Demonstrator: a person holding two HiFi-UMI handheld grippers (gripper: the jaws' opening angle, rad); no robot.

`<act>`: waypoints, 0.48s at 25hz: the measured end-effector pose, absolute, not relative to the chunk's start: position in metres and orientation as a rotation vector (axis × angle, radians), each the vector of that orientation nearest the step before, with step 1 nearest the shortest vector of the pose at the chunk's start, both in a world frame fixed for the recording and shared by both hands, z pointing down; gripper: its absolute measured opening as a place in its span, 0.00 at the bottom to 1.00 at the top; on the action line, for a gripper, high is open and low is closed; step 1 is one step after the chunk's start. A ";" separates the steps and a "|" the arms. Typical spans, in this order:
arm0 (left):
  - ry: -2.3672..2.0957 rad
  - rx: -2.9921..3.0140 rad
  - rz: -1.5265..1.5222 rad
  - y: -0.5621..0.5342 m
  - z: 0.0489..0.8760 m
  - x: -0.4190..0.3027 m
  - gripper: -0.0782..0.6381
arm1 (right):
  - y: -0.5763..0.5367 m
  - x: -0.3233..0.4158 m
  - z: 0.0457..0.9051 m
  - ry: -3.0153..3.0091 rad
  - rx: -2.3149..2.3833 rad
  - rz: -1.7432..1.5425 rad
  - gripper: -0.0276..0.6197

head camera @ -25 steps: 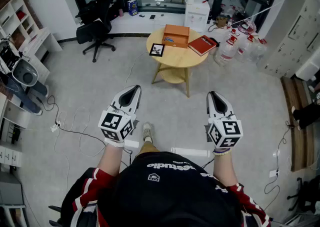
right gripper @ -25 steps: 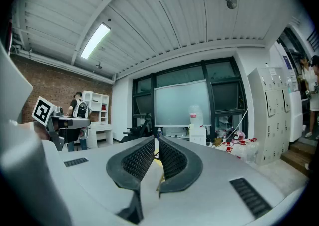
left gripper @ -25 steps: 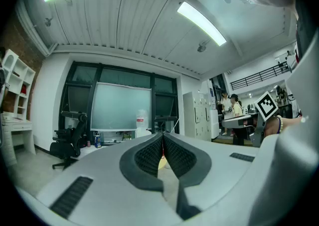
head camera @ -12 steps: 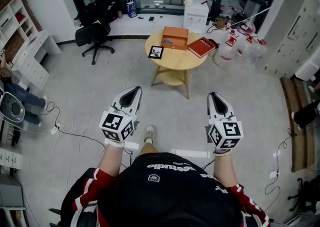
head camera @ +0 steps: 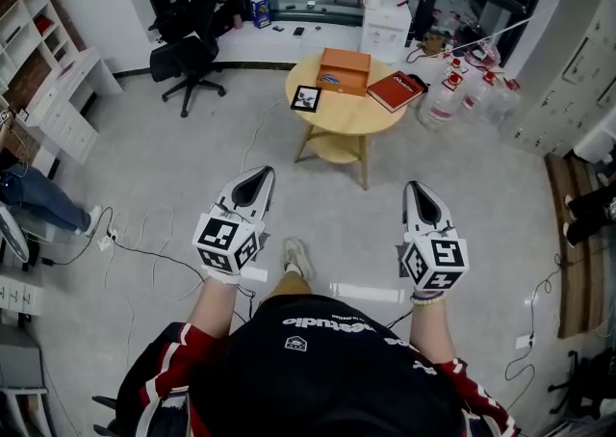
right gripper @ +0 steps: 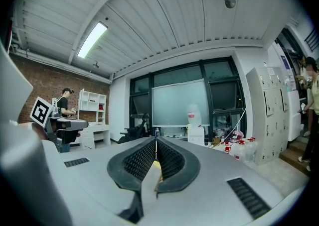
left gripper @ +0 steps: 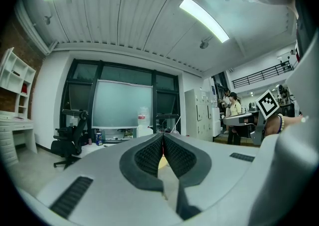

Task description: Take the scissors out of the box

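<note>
Across the room from the person, on the round bench [head camera: 332,127], sits the orange box [head camera: 345,70] with its lid down. No scissors show anywhere, so I take it they are shut inside. A red book [head camera: 396,90] lies just beside the box and a square marker card [head camera: 306,98] sits near the bench's front edge.

The person stands well back on the grey floor, both tools held out level. The left tongs [head camera: 256,175] are clenched, pads together with nothing between them. The right tongs [head camera: 417,188] are closing, pads all but met, and nothing is between them either.

To my eye the step in hand is just the approach. I would walk straight up to the bench, minding the loose cables [head camera: 154,255] on the floor to the left, and stop close enough to look down into the box. Both tongs want loosening before they reach it. One should steady the box or lift the lid, though how the lid opens I cannot tell from here. The other can then go in for the scissors, better by the handles than the blades
</note>
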State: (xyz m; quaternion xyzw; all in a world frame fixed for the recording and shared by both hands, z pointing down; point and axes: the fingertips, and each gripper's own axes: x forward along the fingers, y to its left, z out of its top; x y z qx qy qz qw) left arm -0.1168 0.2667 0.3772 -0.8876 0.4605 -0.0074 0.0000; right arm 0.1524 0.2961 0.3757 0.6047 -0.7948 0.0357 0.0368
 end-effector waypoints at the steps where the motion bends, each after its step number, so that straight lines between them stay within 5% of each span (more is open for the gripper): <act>1: 1.454 -2.786 -0.022 0.265 0.379 -0.119 0.13 | 0.294 0.152 0.378 -2.442 1.853 0.118 0.09; 12: 1.542 -2.773 -0.018 0.237 0.389 -0.135 0.13 | 0.254 0.140 0.385 -2.454 1.789 0.137 0.09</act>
